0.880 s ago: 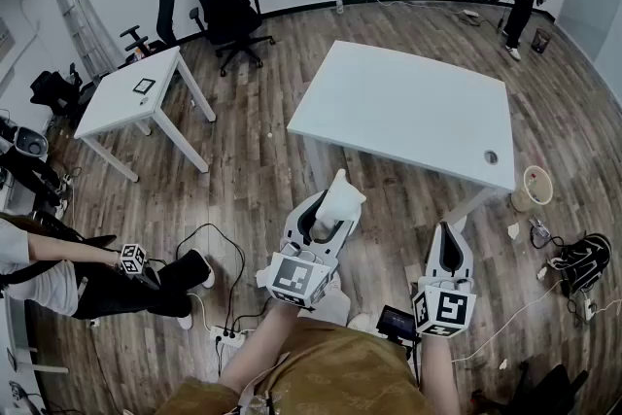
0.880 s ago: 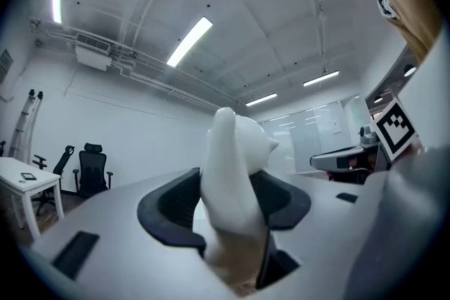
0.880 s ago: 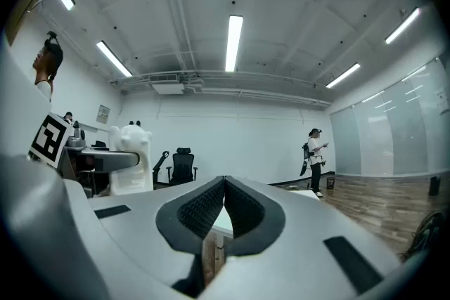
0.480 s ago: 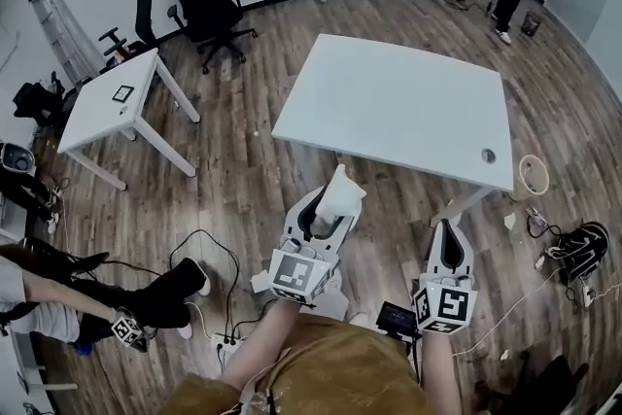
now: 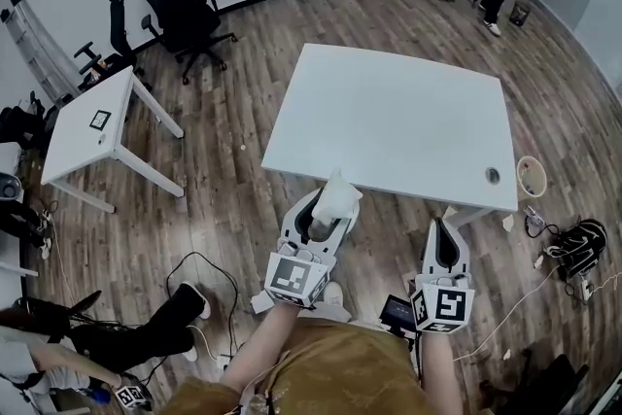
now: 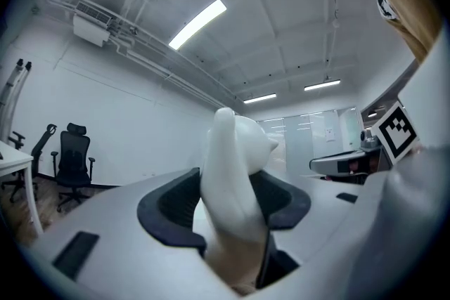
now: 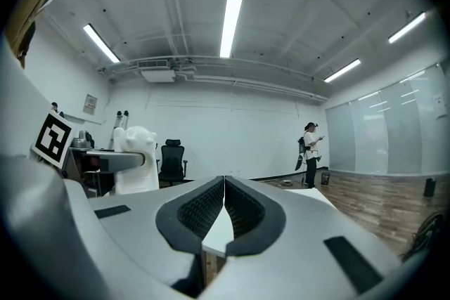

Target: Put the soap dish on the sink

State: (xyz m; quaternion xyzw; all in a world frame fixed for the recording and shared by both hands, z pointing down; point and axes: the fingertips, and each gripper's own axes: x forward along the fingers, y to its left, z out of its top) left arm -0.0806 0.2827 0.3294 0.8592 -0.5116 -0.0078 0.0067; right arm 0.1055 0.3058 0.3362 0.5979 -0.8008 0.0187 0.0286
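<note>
In the head view, just below centre at 6 o'clock, the left gripper (image 5: 327, 212) clamps the white soap dish (image 5: 338, 196) upright between its pads. The right gripper (image 5: 443, 230), at 4 o'clock, is closed on nothing. Carrying well likely means a firm, level grip while skirting the white table (image 5: 408, 121) at 2 o'clock; no sink shows in any view.

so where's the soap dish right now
The soap dish is gripped in the left gripper, held in the air at the near edge of the big white table in the head view, left of the right gripper.
</note>
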